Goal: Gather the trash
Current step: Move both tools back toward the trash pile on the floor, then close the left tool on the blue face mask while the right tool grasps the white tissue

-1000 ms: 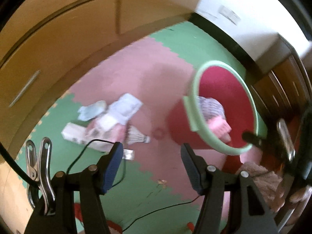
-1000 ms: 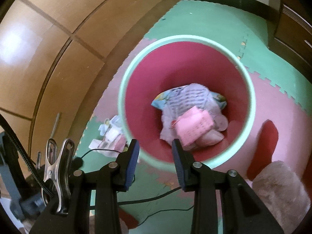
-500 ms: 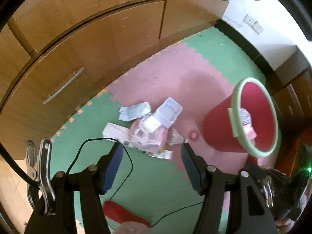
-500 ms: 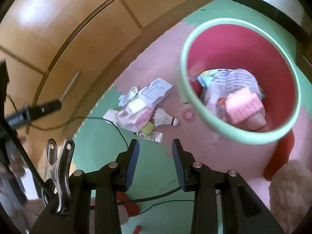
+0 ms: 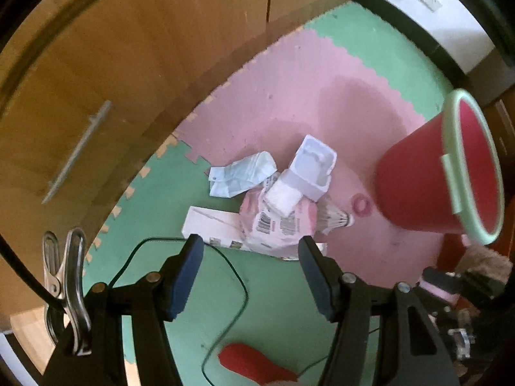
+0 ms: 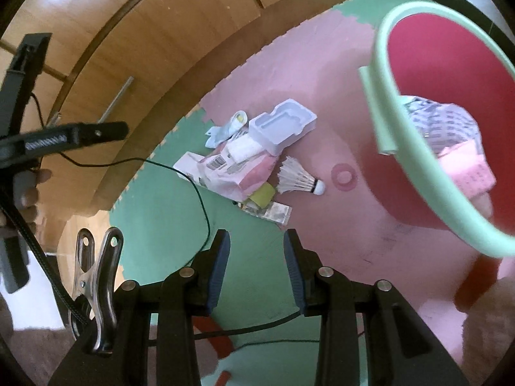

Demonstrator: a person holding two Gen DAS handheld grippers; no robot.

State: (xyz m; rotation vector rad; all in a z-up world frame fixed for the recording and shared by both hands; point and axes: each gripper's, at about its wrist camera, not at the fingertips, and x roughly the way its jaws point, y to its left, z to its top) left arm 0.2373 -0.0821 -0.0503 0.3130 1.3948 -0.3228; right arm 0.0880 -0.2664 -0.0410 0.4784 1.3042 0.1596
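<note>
A pile of trash lies on the foam floor mat: a pink printed wrapper (image 5: 276,222) (image 6: 235,170), a white plastic tray (image 5: 313,167) (image 6: 281,125), a pale blue wrapper (image 5: 241,177), a flat white carton (image 5: 209,225) and a shuttlecock (image 5: 334,218) (image 6: 299,177). My left gripper (image 5: 251,251) hangs open just above the pile's near edge, nothing between its fingers. My right gripper (image 6: 256,244) is open and empty, short of the pile. The red bin with a green rim (image 5: 450,167) (image 6: 415,148) stands to the right and holds wrappers.
Wooden cabinet doors (image 5: 128,64) run along the back left. A thin dark cable (image 5: 235,276) (image 6: 199,193) loops over the green mat near the pile. A red slipper (image 5: 251,363) lies at the near edge. A small pink ring (image 6: 344,175) sits beside the bin.
Both grippers have swung left away from the bin and lower, toward the trash pile, which now looks larger. Neither gripper's opening has changed.
</note>
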